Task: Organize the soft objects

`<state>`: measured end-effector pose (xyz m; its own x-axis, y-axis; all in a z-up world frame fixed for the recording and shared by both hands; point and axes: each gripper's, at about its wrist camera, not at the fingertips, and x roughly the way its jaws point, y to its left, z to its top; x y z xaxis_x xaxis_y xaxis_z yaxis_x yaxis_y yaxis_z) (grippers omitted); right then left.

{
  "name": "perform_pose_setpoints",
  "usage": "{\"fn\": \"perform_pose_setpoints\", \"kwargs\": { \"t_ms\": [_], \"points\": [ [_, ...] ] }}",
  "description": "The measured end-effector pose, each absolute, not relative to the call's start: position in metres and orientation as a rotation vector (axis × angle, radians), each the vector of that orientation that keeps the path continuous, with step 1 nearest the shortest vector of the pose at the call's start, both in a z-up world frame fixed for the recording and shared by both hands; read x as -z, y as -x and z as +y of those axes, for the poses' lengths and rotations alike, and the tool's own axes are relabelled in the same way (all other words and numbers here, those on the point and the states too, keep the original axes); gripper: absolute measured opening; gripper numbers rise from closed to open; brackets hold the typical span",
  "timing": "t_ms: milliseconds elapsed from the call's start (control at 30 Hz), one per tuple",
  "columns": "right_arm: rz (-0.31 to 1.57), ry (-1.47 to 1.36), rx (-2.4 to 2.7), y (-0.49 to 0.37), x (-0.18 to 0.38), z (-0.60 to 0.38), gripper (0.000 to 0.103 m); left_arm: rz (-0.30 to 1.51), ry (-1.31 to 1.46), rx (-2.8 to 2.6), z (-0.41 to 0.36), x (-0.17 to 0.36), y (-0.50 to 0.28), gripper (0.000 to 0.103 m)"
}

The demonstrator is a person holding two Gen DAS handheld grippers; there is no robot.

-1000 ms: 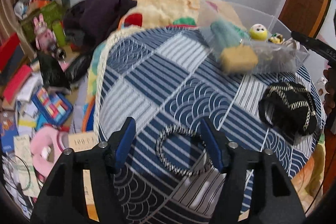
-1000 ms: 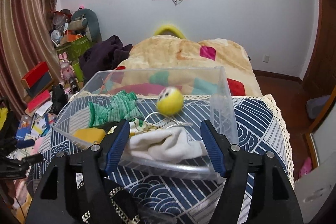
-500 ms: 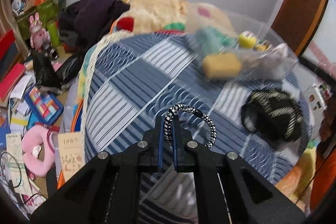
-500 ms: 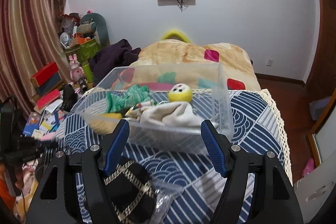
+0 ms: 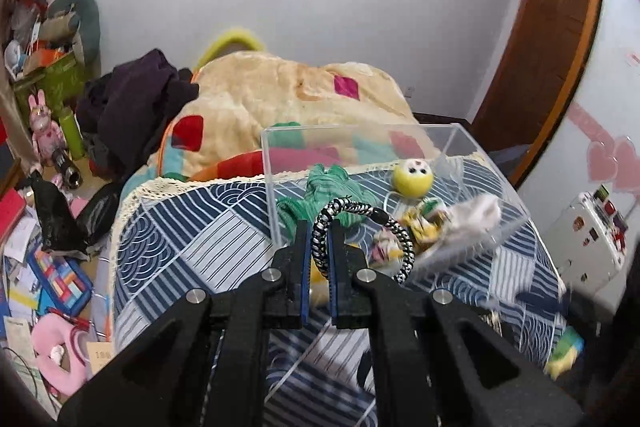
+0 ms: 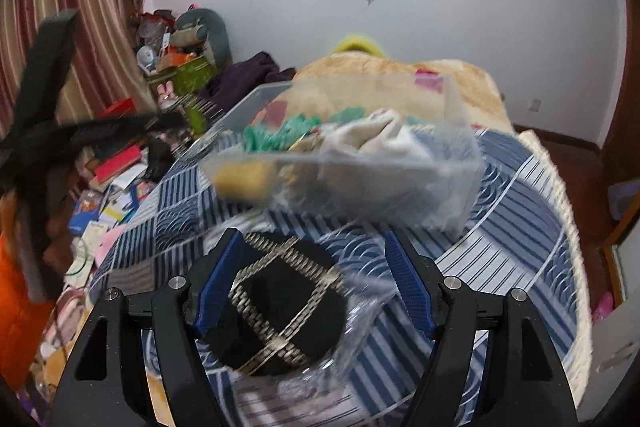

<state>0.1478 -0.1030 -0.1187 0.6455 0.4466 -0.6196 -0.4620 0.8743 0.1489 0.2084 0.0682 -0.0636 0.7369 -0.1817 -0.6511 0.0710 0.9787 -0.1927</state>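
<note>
Black-and-white braided hair tie (image 5: 362,239), looped, bead-jointed

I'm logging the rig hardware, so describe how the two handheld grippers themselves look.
Both look alike. The left gripper and right gripper each have an angular matte-black frame with triangular cutouts and round silver bolt heads at the joints. Each has two fingers faced with ribbed blue pads. No cables, printed markings, sleeves or hands show in either wrist view.
</note>
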Motion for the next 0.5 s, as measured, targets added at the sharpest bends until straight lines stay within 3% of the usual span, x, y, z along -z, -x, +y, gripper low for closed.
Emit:
{"fn": "perform_pose_setpoints", "kwargs": {
  "t_ms": [100, 233, 400, 500],
  "points": [
    [0.721, 0.045, -0.549, -0.142, 0.127, -0.092, 0.071, 0.763, 0.175, 0.111, 0.068, 0.074, -0.227, 0.006],
    [0.72, 0.074, -0.567, -0.137, 0.135, -0.082, 0.08, 0.79, 0.169, 0.094, 0.064, 0.083, -0.239, 0.006],
    [0.716, 0.102, -0.555, -0.14, 0.141, -0.077, 0.081, 0.816, 0.109, 0.108, 0.055, 0.09, -0.239, 0.007],
    [0.711, 0.131, -0.54, -0.141, 0.145, -0.075, 0.076, 0.825, 0.087, 0.124, 0.049, 0.092, -0.235, 0.018]
  ]
}}
